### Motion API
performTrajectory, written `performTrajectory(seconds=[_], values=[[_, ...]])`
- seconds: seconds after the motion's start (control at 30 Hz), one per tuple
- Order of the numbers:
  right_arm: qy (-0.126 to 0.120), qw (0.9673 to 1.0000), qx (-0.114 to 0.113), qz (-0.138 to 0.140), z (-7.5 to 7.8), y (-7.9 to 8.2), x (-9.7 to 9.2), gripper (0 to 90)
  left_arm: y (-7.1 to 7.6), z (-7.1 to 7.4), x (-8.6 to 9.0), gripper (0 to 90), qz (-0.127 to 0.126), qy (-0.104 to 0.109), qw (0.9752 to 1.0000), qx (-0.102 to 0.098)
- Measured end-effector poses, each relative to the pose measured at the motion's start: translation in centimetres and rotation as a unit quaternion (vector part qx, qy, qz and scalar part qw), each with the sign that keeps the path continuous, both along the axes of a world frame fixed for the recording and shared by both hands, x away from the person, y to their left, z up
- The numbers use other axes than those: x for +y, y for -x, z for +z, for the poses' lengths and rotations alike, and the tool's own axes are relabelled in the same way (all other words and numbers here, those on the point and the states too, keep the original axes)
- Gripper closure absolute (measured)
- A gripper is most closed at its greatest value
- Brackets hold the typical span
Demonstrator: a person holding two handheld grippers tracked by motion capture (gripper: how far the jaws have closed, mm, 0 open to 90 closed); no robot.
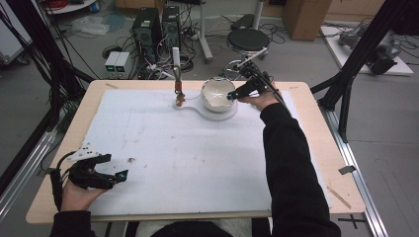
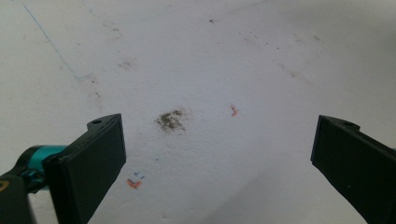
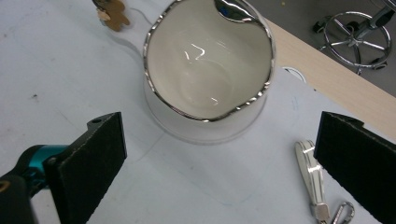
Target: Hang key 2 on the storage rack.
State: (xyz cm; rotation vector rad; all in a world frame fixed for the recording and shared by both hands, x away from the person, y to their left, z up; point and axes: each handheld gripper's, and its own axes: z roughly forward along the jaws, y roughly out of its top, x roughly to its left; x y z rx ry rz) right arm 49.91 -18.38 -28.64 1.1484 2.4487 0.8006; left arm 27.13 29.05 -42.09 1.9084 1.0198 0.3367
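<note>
A white bowl (image 1: 216,93) with a wavy silver rim stands on a round white base (image 1: 220,116) at the far middle of the table. My right gripper (image 1: 232,97) is open just to the right of the bowl, at rim height, not touching it. In the right gripper view the bowl (image 3: 205,60) sits ahead between the open jaws of the right gripper (image 3: 219,120) and looks empty. My left gripper (image 1: 114,168) rests open at the near left corner, with nothing between its jaws. The left gripper view has the left gripper (image 2: 218,123) over bare white sheet with a dark smudge (image 2: 170,120).
A white sheet (image 1: 188,153) covers most of the wooden table (image 1: 316,148). Left of the bowl a small clamp stand (image 1: 177,81) holds a brown piece. A silvery metal clip (image 3: 312,173) lies on the sheet by the right jaw. Beyond the table are a stool (image 1: 248,39) and computer towers (image 1: 148,29).
</note>
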Motion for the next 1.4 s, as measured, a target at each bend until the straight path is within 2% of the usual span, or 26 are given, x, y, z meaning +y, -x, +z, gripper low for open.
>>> performTrajectory(seconds=[0.23, 0.43, 0.57, 0.73, 0.77, 0.93, 0.97, 1.07, 1.2, 1.23, 1.3, 1.33, 1.37, 1.4], values=[[0.009, 0.9999, -0.005, -0.014, -0.2, -0.6, -2.5, 1.7, 0.0, 0.0, 0.1, 3.7, -0.001, -0.003, 1.0000, 0.000], [0.009, 0.9995, 0.010, -0.027, -1.0, -1.5, -5.3, 1.7, 0.1, 0.0, 0.1, 3.7, 0.001, -0.004, 1.0000, 0.000], [0.003, 0.9995, 0.015, -0.028, -1.3, -1.8, -6.5, 1.7, 0.0, 0.0, 0.3, 3.7, 0.005, -0.004, 1.0000, 0.000], [0.003, 0.9995, 0.021, -0.021, -2.0, -2.6, -7.2, 1.8, -0.2, -0.1, 0.8, 3.7, 0.012, -0.009, 0.9999, 0.003], [0.005, 0.9991, 0.032, -0.028, -2.6, -3.2, -7.6, 1.7, -0.1, -0.1, 0.8, 3.7, 0.014, -0.010, 0.9998, 0.003], [0.007, 0.9985, 0.044, -0.031, -3.9, -4.3, -8.3, 1.7, -0.1, 0.0, 0.6, 3.7, 0.012, -0.007, 0.9999, 0.005], [-0.003, 0.9983, 0.050, -0.031, -4.5, -4.8, -8.5, 1.7, -0.1, 0.0, 0.5, 3.7, 0.011, -0.008, 0.9999, 0.005], [-0.005, 0.9979, 0.058, -0.028, -5.1, -5.2, -8.7, 1.7, -0.1, -0.1, 0.3, 3.7, 0.008, -0.012, 0.9999, 0.007], [0.014, 0.9975, 0.062, -0.032, -6.1, -5.7, -8.9, 2.1, -0.1, -0.1, 0.1, 3.7, 0.005, -0.013, 0.9999, 0.007], [0.026, 0.9973, 0.062, -0.027, -6.6, -5.9, -8.9, 2.2, 0.0, -0.1, 0.1, 3.7, 0.003, -0.012, 0.9999, 0.007], [0.030, 0.9973, 0.062, -0.025, -6.8, -6.0, -8.9, 2.6, 0.0, -0.1, 0.0, 3.7, 0.004, -0.012, 0.9999, 0.006], [0.035, 0.9968, 0.066, -0.025, -7.1, -6.1, -8.9, 4.2, 0.0, -0.1, 0.0, 3.7, 0.004, -0.012, 0.9999, 0.006], [0.031, 0.9960, 0.080, -0.024, -7.6, -6.4, -9.1, 4.2, 0.1, -0.1, 0.0, 3.7, 0.002, -0.013, 0.9999, 0.006], [0.031, 0.9960, 0.080, -0.024, -7.6, -6.4, -9.1, 4.2, 0.1, -0.1, 0.0, 3.7, 0.002, -0.013, 0.9999, 0.006]])
